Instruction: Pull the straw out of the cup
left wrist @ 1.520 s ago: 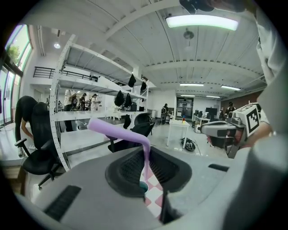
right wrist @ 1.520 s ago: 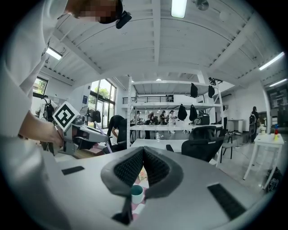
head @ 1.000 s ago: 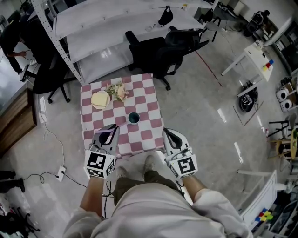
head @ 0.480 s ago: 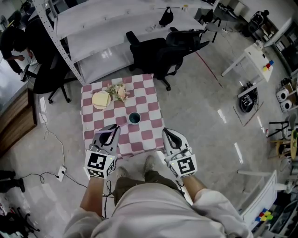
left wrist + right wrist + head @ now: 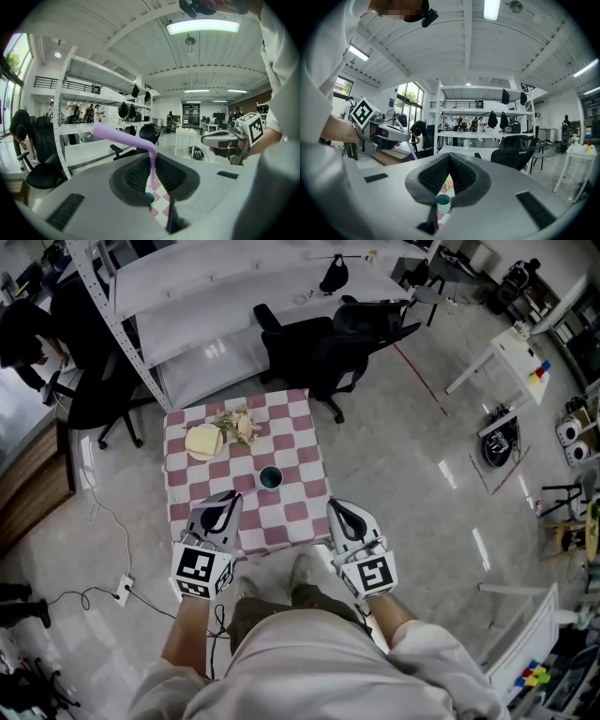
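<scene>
A purple bendy straw (image 5: 123, 136) is clamped upright between the pads of my left gripper (image 5: 153, 158); its bent upper part leans away to the left. The teal cup (image 5: 270, 478) stands on the near middle of the checkered table (image 5: 295, 512), with no straw in it. It also shows low between the jaws as the cup (image 5: 149, 197) and the cup (image 5: 443, 203). In the head view my left gripper (image 5: 224, 500) and right gripper (image 5: 337, 507) hover side by side over the table's near edge. My right gripper (image 5: 449, 156) is shut with nothing in it.
A pale yellow round thing (image 5: 202, 441) and a small bunch of flowers (image 5: 238, 424) lie at the table's far side. Black office chairs (image 5: 328, 343) and a white shelving rack (image 5: 216, 306) stand beyond it. A person (image 5: 23, 329) bends at the far left.
</scene>
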`<state>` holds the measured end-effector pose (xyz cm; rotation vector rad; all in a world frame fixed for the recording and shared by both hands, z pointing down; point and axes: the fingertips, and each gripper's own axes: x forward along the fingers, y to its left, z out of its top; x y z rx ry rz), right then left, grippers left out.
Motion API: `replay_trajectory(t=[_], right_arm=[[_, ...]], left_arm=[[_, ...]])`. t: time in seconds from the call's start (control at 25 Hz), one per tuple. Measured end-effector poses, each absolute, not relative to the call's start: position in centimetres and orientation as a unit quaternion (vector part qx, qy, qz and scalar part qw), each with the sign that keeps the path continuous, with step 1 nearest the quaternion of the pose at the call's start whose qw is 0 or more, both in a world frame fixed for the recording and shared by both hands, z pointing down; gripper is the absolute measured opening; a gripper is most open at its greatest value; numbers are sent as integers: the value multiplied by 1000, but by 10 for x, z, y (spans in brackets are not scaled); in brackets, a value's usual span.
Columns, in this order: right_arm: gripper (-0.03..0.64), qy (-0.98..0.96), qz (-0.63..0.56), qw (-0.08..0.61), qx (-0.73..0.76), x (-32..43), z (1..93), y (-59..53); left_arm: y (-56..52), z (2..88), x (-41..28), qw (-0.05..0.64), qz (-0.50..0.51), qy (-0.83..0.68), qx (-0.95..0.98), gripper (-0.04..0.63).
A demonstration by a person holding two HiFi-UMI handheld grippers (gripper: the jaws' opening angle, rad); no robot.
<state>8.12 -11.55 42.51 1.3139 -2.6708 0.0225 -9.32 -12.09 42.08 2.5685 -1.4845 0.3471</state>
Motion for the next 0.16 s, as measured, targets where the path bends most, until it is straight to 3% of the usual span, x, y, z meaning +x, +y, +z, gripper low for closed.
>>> replay_trajectory(t=[0.16], right_arm=[[3, -894, 7, 84, 439, 82, 426, -113]], left_arm=[[-118, 421, -93, 77, 115, -496, 857, 35]])
